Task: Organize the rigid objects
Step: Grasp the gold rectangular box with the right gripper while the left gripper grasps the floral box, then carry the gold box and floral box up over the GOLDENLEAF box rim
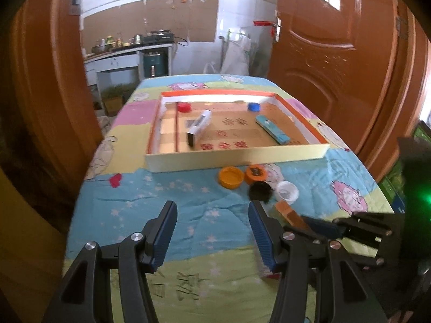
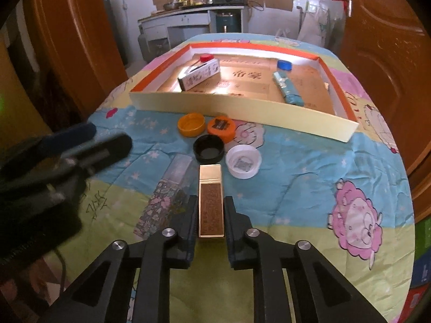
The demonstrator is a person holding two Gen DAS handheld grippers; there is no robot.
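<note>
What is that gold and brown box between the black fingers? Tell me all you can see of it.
The gold and brown box is a slim, oblong carton with shiny gold ends and edges and a reddish-brown top panel of fine print too small to read. It looks like glossy cardboard. It lies flat on the cartoon bedsheet, lengthwise away from the camera. The right gripper is shut on it, fingers pressing its long sides. A floral box lies close on its left; whether they touch is unclear.

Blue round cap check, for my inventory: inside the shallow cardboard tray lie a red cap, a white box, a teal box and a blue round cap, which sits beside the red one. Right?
Not quite. In the right wrist view the blue round cap sits at the opposite far corner of the shallow cardboard tray from the red cap, apart. The white box and teal box lie inside.
</note>
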